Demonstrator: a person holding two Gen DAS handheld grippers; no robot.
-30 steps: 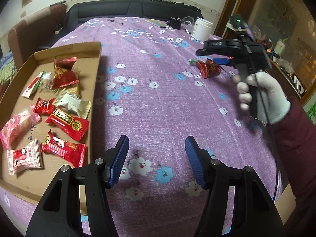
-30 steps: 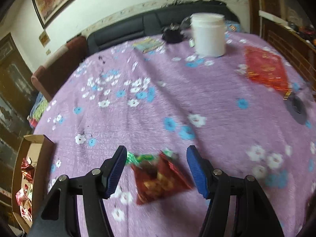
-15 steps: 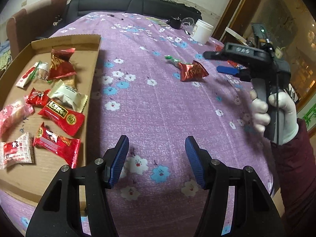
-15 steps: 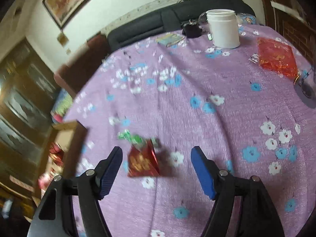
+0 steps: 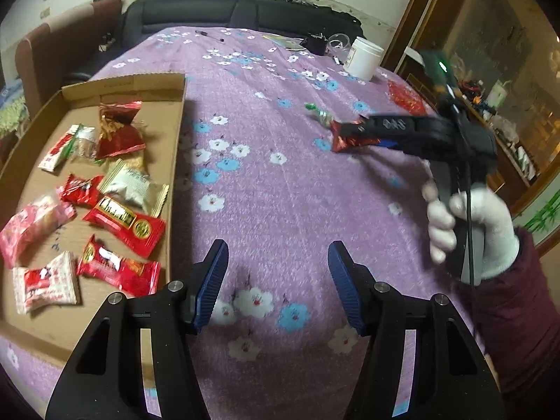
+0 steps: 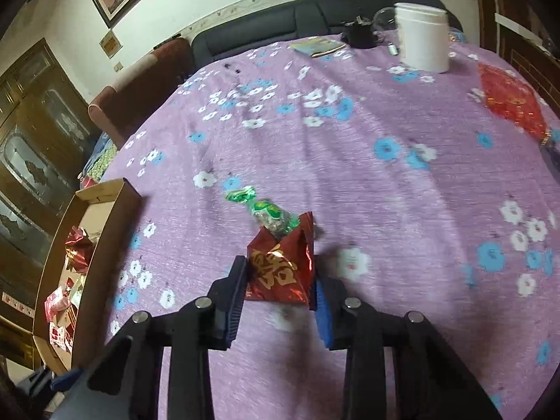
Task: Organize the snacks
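My right gripper [image 6: 278, 276] is shut on a dark red foil snack packet [image 6: 280, 266] with gold print. It also shows in the left wrist view [image 5: 344, 136] at the right gripper's tips [image 5: 364, 133]. A green-wrapped candy [image 6: 266, 210] lies on the purple cloth just beyond it [image 5: 320, 113]. A cardboard tray [image 5: 140, 84] at the left holds several red, white and pink snack packets [image 5: 122, 220]. My left gripper [image 5: 276, 280] is open and empty above the cloth, right of the tray.
A white jar [image 6: 423, 40] stands at the table's far right, with a black object [image 6: 360, 33] and a booklet [image 6: 318, 47] near it. A flat red bag [image 6: 511, 101] lies at the right edge. A dark sofa and chairs stand beyond the table.
My right gripper has closed on the dark red packet, which was lying on the cloth between its open fingers. The left gripper has stayed open and barely moved.
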